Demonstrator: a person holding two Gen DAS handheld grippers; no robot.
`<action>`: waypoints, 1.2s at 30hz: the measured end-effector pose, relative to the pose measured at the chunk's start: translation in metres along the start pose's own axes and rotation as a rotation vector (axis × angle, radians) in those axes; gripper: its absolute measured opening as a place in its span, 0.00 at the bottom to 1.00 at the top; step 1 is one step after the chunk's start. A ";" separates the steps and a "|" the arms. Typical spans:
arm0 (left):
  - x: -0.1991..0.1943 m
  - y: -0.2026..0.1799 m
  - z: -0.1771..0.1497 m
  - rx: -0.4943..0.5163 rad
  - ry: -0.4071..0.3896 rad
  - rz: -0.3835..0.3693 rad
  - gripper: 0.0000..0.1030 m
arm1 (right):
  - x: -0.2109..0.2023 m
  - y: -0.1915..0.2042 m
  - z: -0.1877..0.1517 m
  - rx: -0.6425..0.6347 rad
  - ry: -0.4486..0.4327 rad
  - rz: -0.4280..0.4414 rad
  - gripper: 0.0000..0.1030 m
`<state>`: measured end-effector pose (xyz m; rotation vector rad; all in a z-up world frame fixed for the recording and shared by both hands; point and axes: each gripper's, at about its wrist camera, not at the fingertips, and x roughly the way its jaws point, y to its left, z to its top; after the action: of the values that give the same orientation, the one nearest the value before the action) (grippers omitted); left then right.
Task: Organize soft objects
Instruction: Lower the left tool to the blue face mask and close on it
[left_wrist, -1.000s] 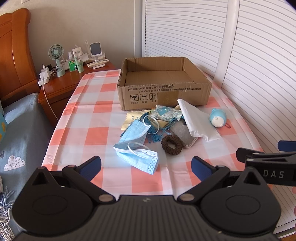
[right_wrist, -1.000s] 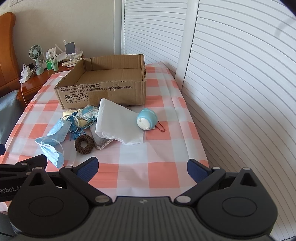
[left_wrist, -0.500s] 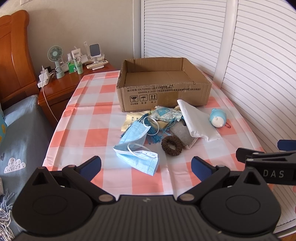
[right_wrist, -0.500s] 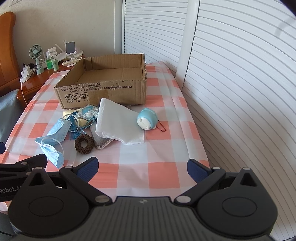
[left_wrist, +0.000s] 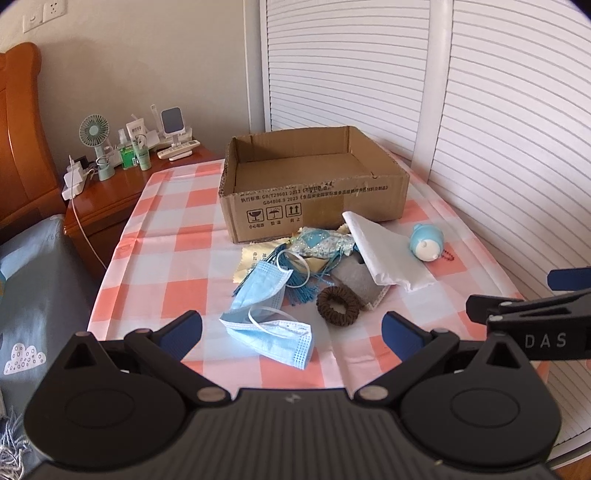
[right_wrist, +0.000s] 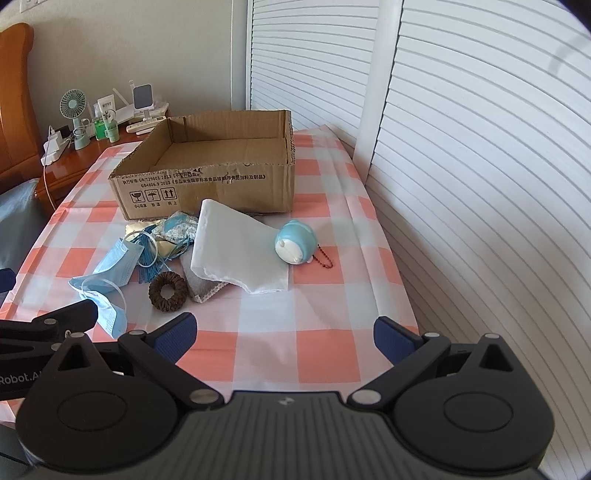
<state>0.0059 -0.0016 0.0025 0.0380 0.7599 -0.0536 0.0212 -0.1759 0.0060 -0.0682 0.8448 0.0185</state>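
Clutter of soft items sits in front of the open cardboard box (left_wrist: 314, 192) on the checked tablecloth (left_wrist: 173, 266): two blue face masks (left_wrist: 266, 306), brown scrunchie (left_wrist: 338, 305), grey cloth (left_wrist: 356, 282) under a white folded cloth (left_wrist: 380, 251), blue tassel (left_wrist: 301, 290), patterned pouch (left_wrist: 321, 245), yellow wipe (left_wrist: 255, 264). Blue plush keychain (left_wrist: 424, 245) lies apart to the right of the pile. Box interior looks empty in both views.

Left wrist view only: bed with grey cloud-print cover (left_wrist: 26, 314) at left, wall socket (left_wrist: 40, 16) up top, right gripper's finger marked "DAS" entering from the right edge. Right wrist view only: more of the white shutter doors (right_wrist: 480, 166), keychain's red bead chain (right_wrist: 323, 258), left gripper's finger crossing the lower-left edge. Nightstand (left_wrist: 107, 195) with mini fan (left_wrist: 96, 140) shows in both.

Left gripper (left_wrist: 291, 332) low over near table edge, pads spread wide, holding nothing, aimed at the masks. Right gripper (right_wrist: 284, 334) same height, beside it, fingers spread wide, empty, aimed at bare cloth right of the pile.
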 end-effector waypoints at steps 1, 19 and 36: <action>0.000 0.000 0.000 0.007 -0.007 -0.003 0.99 | 0.001 0.001 0.001 -0.003 -0.004 0.004 1.00; 0.048 0.019 -0.007 0.014 0.000 -0.038 0.99 | 0.047 -0.014 -0.008 -0.031 0.006 0.094 1.00; 0.101 0.029 -0.036 0.029 0.183 -0.105 1.00 | 0.092 -0.017 -0.010 -0.040 0.065 0.106 1.00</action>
<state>0.0568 0.0258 -0.0927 0.0313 0.9443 -0.1625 0.0751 -0.1945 -0.0688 -0.0614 0.9128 0.1337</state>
